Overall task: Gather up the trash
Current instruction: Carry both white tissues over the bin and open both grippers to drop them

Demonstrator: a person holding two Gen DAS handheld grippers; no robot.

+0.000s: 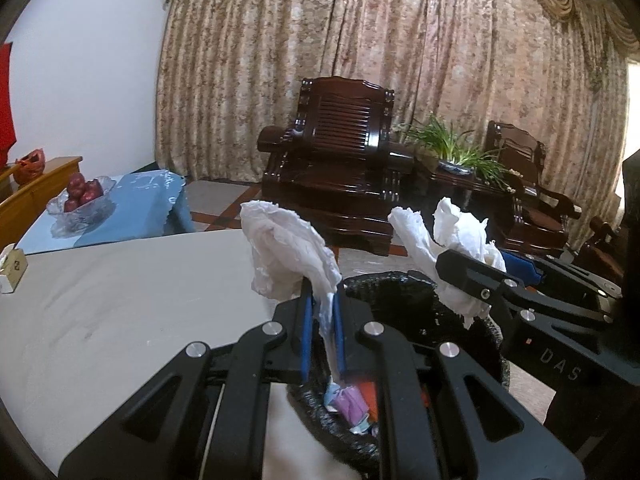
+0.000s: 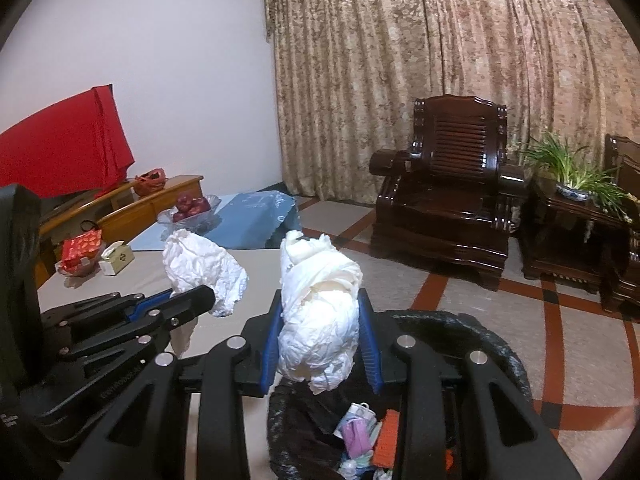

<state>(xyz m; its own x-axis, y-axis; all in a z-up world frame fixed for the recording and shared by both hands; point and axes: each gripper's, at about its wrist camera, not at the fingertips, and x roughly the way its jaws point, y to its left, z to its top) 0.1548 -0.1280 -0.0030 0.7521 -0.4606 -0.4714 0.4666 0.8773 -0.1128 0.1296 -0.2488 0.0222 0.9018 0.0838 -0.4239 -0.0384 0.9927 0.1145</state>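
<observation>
Left wrist view: the left hand-held gripper (image 1: 322, 312) is clamped on a crumpled white tissue (image 1: 286, 256), whose thin lower end is pinched between the blue pads (image 1: 306, 332) while the bulk billows above them. Directly below sits the trash bin (image 1: 400, 288), lined with a black bag, its rim just beside the edge of the grey bench (image 1: 120, 292); coloured scraps (image 1: 350, 402) lie inside it. Over the far side of the trash bin, the right hand-held gripper (image 1: 476, 276) is closed around a second wad of white paper (image 1: 440, 236). In the right wrist view, that right hand-held gripper (image 2: 320, 332) squeezes the thick wad (image 2: 320, 312) between its blue pads (image 2: 268, 344), the wad hanging above the trash bin (image 2: 460, 324), where purple, orange and pale scraps (image 2: 368, 436) are visible at the bottom. Beside the trash bin, over the bench (image 2: 248, 272), the left hand-held gripper (image 2: 200, 300) shows its tissue (image 2: 204, 268) protruding from the tips. Well beyond the trash bin on the bench are a small box (image 2: 116, 258) and a red packet (image 2: 82, 248). Farther from the trash bin stand a glass bowl of red fruit (image 2: 192, 208) on a blue cloth, a dark wooden armchair (image 2: 452, 188) and a potted plant (image 2: 572, 176).
</observation>
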